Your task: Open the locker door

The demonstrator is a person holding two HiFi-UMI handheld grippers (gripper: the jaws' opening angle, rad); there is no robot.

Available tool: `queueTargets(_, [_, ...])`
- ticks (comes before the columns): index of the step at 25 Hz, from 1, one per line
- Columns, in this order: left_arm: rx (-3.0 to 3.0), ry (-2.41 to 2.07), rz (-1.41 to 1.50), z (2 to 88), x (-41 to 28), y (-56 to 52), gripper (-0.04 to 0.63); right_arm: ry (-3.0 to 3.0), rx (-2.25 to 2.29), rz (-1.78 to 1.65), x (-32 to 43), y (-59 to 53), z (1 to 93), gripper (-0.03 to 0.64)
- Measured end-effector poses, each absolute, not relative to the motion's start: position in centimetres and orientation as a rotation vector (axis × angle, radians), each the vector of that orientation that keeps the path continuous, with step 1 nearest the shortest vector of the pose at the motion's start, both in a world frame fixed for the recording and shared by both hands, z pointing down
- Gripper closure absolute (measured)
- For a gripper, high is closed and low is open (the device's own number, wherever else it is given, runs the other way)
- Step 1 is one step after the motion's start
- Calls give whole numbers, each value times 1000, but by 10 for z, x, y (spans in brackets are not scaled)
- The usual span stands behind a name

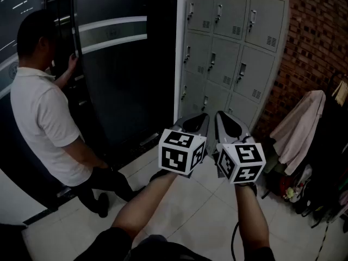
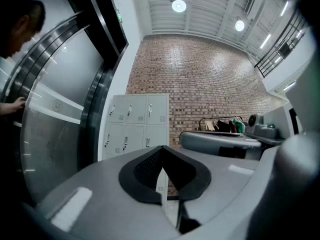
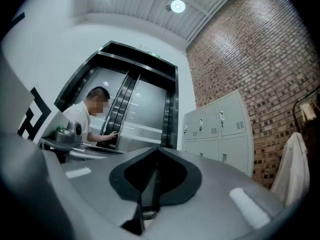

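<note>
Bottom edge of lockers (image 1: 234, 58) behind left claw (image 1: 204, 115) and right claw (image 1: 219, 114); hanging clothes (image 1: 326, 145) partly beyond right edge.

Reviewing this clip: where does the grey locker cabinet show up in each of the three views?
Head view: locker cabinet stands upper right of centre.
Left gripper view: locker cabinet is left of centre, at mid-height.
Right gripper view: locker cabinet is right of centre, at mid-height.
Shared landmark: the brick wall at its right in every view.
</note>
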State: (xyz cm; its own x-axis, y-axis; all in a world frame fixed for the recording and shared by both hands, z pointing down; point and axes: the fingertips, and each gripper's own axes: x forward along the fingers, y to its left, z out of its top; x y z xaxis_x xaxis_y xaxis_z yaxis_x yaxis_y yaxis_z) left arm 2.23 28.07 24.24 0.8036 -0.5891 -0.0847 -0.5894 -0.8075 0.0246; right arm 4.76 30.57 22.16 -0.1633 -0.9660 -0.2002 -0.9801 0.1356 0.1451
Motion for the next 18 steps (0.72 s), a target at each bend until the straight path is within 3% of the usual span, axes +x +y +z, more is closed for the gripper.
queueTargets(18, [-3028, 919, 109, 273, 69, 209, 591, 2265, -2046, 285, 94, 235, 261, 616])
